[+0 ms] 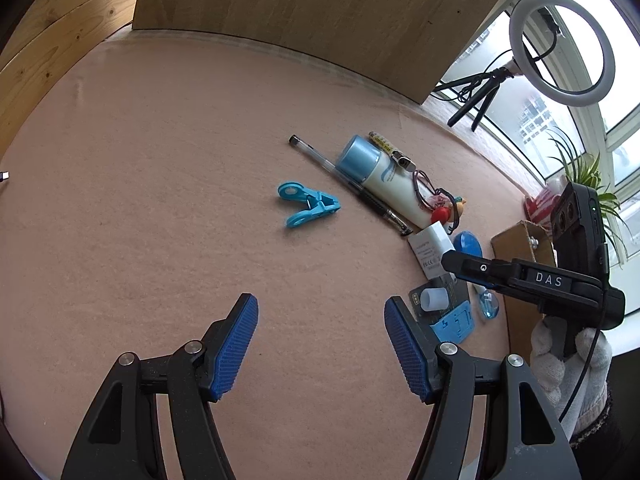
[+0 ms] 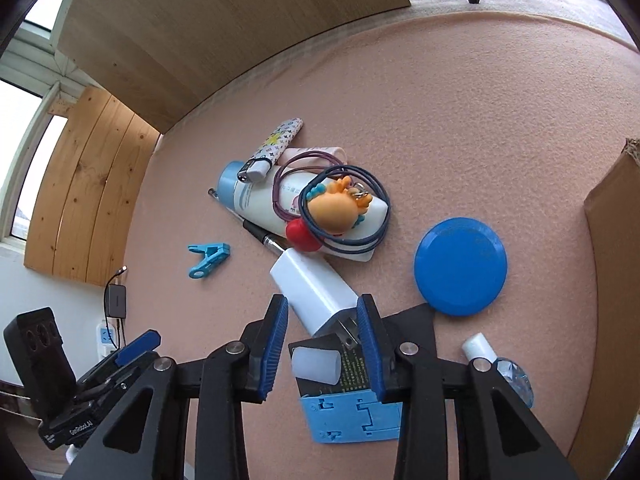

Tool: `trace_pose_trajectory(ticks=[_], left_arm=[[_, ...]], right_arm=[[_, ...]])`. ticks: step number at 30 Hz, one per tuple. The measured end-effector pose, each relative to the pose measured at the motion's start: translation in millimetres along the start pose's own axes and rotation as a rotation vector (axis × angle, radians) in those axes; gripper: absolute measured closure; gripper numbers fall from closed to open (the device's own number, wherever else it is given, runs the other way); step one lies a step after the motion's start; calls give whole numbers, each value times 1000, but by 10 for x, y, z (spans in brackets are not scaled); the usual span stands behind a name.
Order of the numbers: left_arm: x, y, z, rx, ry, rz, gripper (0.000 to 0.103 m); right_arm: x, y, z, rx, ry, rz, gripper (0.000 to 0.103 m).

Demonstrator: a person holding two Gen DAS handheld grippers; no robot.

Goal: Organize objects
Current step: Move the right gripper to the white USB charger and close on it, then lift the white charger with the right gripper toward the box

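Here, white charger [image 2: 316, 296] between right claw [image 2: 324, 344] pads.

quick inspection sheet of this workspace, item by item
surface: pink felt-like mat, wooden boards behind it
job's things: white plug-in charger block between the right tool's fingers, contact unclear; white tube with light blue cap lying flat, orange toy on hair ties and patterned lighter resting on it; black pen beside the tube; light blue plastic clip apart; blue round lid
clutter: blue puzzle-like plastic piece, small white cylinder, cardboard box
grippers: left tool open, empty, over bare mat; right tool open
cables: black cable at the gloved hand
surroundings: ring light on tripod, window, green plant
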State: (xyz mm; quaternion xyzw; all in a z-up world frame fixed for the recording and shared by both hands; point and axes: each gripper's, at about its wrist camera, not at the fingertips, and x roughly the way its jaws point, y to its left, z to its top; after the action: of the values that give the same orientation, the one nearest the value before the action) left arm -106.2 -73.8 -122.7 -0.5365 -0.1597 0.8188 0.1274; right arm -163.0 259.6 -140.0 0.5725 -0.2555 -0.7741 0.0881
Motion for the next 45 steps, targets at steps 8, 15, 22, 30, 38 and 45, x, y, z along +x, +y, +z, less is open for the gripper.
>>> trace_pose_trajectory(ticks=[8,15,22,30,38,45], left_arm=[[53,-23,10,2,6,-3,34],[22,-13,-2,-1,3,-5,34],[14,1,39,-17,-2,-22,34],[67,-72,15,5,16,-37,34],[262,-293,-153,92,78,-72,35],[494,-532,-262,167,113,-86,46]], right_arm=[[44,116,-75,-33,-3,48,70],[-68,133,86,-19,-77,30,75],[148,252,109,-36,-4,29,78],[312,370,18,-55,51,41,76],[415,473,-221,-45,136,131,76],[417,429,-236,-6,132,149,76]])
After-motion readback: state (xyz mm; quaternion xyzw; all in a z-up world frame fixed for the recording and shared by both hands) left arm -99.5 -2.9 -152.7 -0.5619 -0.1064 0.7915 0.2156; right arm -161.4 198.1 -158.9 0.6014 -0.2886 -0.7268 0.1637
